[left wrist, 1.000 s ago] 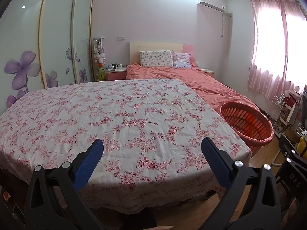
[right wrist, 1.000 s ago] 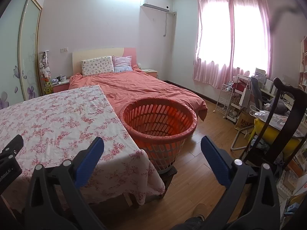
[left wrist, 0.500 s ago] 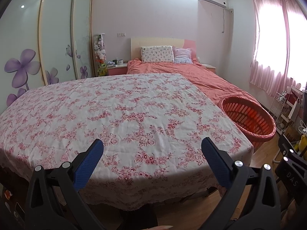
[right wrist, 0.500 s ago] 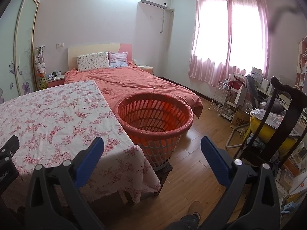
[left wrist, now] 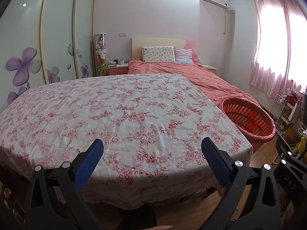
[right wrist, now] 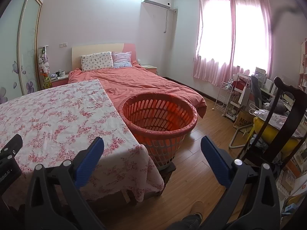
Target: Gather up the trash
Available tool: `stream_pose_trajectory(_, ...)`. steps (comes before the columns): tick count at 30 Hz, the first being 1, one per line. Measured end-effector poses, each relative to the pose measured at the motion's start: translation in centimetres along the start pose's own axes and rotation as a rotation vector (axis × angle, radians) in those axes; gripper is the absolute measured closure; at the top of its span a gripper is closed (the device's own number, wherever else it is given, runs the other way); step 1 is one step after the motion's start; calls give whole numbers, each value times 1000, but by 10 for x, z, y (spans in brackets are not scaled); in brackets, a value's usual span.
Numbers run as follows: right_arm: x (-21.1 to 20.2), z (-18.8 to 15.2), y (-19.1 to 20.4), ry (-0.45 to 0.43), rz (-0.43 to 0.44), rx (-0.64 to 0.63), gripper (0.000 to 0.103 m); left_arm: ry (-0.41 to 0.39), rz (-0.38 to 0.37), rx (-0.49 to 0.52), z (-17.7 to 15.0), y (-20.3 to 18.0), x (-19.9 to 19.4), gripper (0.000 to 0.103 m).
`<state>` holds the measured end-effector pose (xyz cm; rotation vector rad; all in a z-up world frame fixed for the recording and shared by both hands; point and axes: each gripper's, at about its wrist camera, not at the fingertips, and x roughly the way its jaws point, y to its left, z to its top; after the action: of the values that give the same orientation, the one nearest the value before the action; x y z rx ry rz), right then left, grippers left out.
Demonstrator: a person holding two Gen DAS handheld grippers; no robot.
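Worktop: one worktop (left wrist: pixel 119 115) under a white cloth printed with red flowers; the cloth hangs over the near edge and the right-hand corner, and it lies flat with some creases.
Floor: brown wood boards (right wrist: pixel 195 174), seen to the right of the worktop.
Basket: one round orange-red basket (right wrist: pixel 159 115) with slotted walls and a liner folded over its rim; it stands just beside the worktop's right edge, between the worktop and the bed, raised on a low dark stand.
Trash: none can be made out on the cloth or in the visible part of the basket.
Bed: one bed (left wrist: pixel 201 76) behind the worktop, covered in a salmon quilt, with a pale headboard.
Pillows: two, a flowered one (left wrist: pixel 158 54) and a striped one (left wrist: pixel 183 56) to its right, both against the headboard.
Wardrobe: sliding frosted doors (left wrist: pixel 57 34) with purple flower motifs, along the left wall.
Window: one, with pink curtains (right wrist: pixel 233 36) drawn and bright light behind.
Air conditioner: one white unit (right wrist: pixel 155 0) high on the far wall.
Chair: one dark wooden chair (right wrist: pixel 284 118) at the right, near cluttered shelves.
Left tool (left wrist: pixel 152 158): blue-padded fingers spread wide, holding nothing, over the near edge of the worktop.
Right tool (right wrist: pixel 152 157): fingers spread wide, holding nothing, facing the basket and the worktop's corner.
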<state>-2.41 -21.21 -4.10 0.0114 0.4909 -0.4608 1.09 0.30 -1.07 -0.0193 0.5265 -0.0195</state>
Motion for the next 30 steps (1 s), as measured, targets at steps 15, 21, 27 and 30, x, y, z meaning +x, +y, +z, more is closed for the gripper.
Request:
stream_pose_trajectory(15,-1,-1,1,-3,11,-1,4,-22,1,-5,0,0,-8,3)
stream_pose_trajectory(21,-2,-1,2,-4,11,2,4,-23,2,-4,1,-2,-9,3)
stream_pose_trajectory(27,-3,-1,1,-4,13,0,4,-19,3,-8,0,-2,-9,3)
stream_pose_trajectory(30,-4,-1,1,-2,15,0,4,-15,3,-10,0,-2,-10,3)
